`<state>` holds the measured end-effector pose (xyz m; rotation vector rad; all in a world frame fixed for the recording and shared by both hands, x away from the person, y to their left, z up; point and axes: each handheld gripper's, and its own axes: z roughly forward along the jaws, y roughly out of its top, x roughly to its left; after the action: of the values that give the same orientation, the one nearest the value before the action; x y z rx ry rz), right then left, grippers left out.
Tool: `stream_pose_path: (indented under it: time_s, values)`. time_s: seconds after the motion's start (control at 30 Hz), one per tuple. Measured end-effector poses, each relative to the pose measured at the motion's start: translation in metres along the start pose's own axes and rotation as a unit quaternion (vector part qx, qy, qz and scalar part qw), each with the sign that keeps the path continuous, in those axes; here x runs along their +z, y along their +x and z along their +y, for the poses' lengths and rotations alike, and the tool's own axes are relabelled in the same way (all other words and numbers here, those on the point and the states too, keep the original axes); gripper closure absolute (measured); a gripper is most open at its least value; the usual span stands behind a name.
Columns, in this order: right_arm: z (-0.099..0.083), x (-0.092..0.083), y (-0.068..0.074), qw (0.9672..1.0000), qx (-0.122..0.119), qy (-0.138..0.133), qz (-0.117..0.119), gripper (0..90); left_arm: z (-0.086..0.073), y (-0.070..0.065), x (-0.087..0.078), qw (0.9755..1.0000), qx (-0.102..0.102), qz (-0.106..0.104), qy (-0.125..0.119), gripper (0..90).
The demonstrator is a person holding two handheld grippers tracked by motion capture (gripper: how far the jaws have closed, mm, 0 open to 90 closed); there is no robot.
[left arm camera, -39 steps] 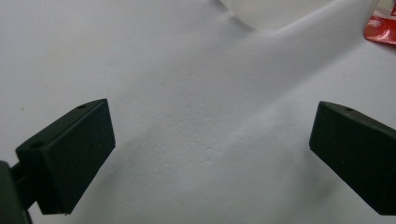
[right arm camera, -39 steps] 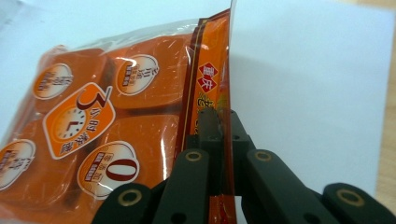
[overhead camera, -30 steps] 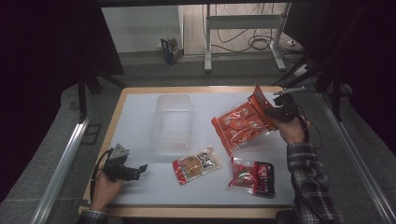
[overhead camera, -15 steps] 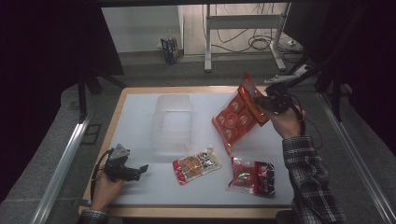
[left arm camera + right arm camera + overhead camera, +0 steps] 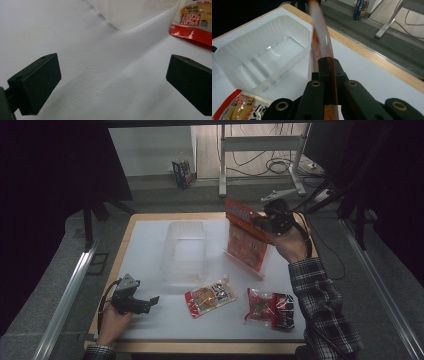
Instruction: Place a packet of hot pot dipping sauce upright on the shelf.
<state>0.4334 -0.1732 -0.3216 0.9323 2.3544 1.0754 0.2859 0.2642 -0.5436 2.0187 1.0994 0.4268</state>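
Right gripper [image 5: 261, 222] sits upper right of centre in the high view, jaws clamped tight on the top edge of a large red snack bag [image 5: 245, 242]. The bag hangs upright and clear of the table, its lower edge just right of the clear plastic tub [image 5: 184, 251]. In the right gripper view the bag [image 5: 320, 42] runs edge-on up the middle of the frame, pinched between the two black jaws, with the tub [image 5: 265, 53] at left, empty. A small yellow-and-red pouch [image 5: 239, 106] lies at lower left there.

Left gripper [image 5: 150, 301] rests lower left of the high view on the white table [image 5: 150, 240], jaws spread wide, nothing between them. The left gripper view confirms the wide gap over bare table, pouch corner [image 5: 193, 22] at upper right.

The yellow pouch [image 5: 211, 296] lies flat at bottom centre of the high view; a red-and-black packet [image 5: 270, 305] lies just to its right, not touching.
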Motion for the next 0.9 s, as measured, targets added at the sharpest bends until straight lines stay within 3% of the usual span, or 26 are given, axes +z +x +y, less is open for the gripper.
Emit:
stream_pose_path:
  time_s: [0.13, 0.23, 0.57, 0.9]
  values:
    - [0.010, -0.002, 0.008, 0.9997, -0.018, 0.004, -0.016, 88.9, 0.000, -0.001, 0.001, 1.0000, 0.002, 0.002, 0.000, 0.0]
    - [0.018, -0.006, 0.009, 0.9998, -0.012, -0.008, -0.016, 88.9, 0.000, -0.001, 0.001, 1.0000, 0.003, 0.002, 0.001, 0.0]
    - [0.046, -0.007, 0.018, 0.9997, 0.001, -0.024, 0.004, 88.9, 0.001, -0.002, 0.001, 1.0000, 0.007, 0.003, 0.003, 0.0]
    - [0.077, 0.006, 0.036, 0.9991, 0.005, -0.040, 0.016, 88.9, 0.001, -0.001, 0.001, 0.9999, 0.007, 0.010, 0.004, 0.0]
